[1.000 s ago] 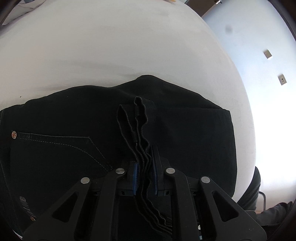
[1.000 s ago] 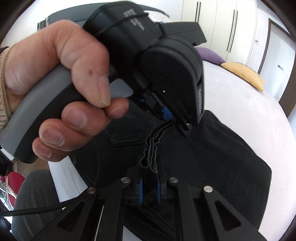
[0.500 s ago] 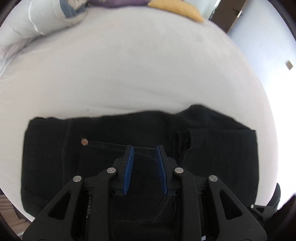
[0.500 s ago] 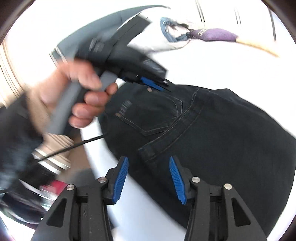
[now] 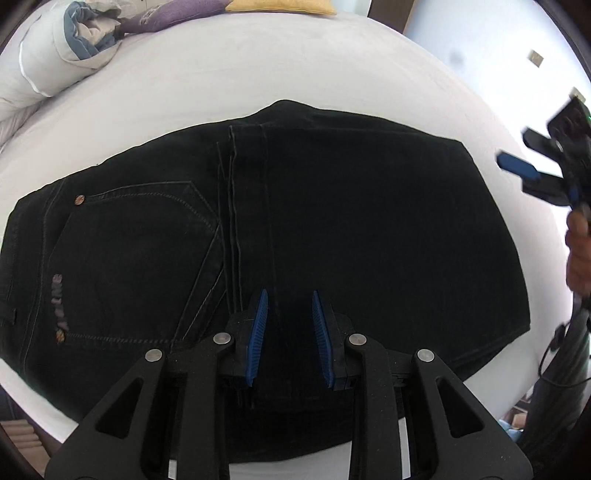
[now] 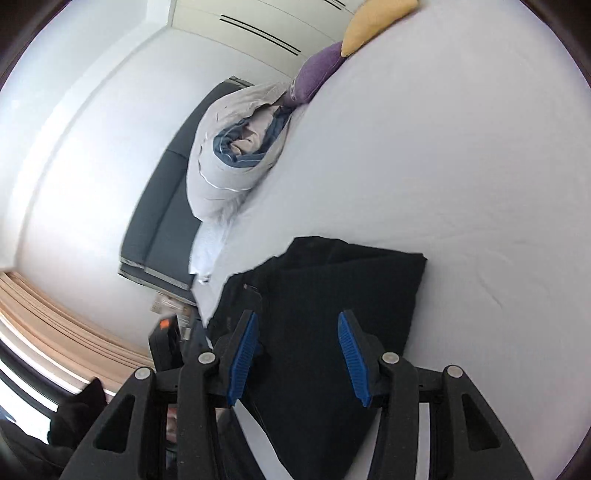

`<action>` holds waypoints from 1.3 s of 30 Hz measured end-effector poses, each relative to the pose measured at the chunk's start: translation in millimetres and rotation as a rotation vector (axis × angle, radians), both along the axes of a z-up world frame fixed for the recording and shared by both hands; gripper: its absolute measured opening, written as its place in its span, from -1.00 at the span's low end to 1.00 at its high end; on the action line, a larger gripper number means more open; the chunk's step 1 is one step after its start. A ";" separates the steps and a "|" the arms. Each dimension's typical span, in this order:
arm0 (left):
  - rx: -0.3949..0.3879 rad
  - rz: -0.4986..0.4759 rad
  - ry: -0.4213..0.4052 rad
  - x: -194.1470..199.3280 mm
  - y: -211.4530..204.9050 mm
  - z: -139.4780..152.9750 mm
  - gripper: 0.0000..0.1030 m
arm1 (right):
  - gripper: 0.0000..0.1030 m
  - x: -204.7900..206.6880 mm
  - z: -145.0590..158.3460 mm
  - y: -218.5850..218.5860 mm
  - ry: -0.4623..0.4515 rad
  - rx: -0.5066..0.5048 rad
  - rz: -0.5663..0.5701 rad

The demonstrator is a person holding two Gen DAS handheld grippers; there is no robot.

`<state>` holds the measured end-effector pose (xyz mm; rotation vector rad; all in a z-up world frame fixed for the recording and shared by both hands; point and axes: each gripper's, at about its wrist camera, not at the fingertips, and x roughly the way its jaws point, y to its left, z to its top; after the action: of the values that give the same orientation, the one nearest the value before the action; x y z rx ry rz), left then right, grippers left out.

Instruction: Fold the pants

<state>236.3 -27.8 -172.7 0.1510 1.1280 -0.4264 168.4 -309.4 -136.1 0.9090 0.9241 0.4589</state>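
The black pants [image 5: 332, 229] lie folded flat on the white bed [image 5: 258, 74], back pocket to the left, leg hems lying across the middle. My left gripper [image 5: 288, 299] is open and empty just above the pants' near edge. My right gripper [image 6: 295, 321] is open and empty, held over the folded pants [image 6: 332, 288] from their right end. It also shows in the left wrist view [image 5: 524, 170] at the right, off the cloth, with a hand below it.
A rolled grey duvet [image 5: 55, 55], a purple cushion [image 5: 166, 14] and a yellow cushion [image 5: 280, 5] lie at the bed's head. A dark headboard [image 6: 166, 184] and white wardrobe doors [image 6: 258, 29] stand beyond. Wooden floor [image 6: 55, 314] lies beside the bed.
Both grippers let go of the bunched pants hems, opened and drew back. The pants now lie flat. The right gripper swung away to the right end.
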 end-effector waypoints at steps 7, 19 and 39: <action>0.027 0.007 -0.024 -6.5 -6.1 -6.8 -0.53 | -0.27 9.4 -56.3 8.6 0.107 0.073 -0.035; -0.047 0.029 -0.034 -17.0 52.7 -2.8 -0.53 | -0.27 -103.7 -49.9 99.3 0.145 0.068 0.205; -0.722 0.906 -0.090 -89.3 331.2 -0.9 0.88 | -0.07 -20.6 -55.6 84.7 0.192 0.161 -0.022</action>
<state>147.0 303.4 -173.6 -0.9352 0.7882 0.0136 147.8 -224.8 -191.7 1.1229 1.0619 0.4371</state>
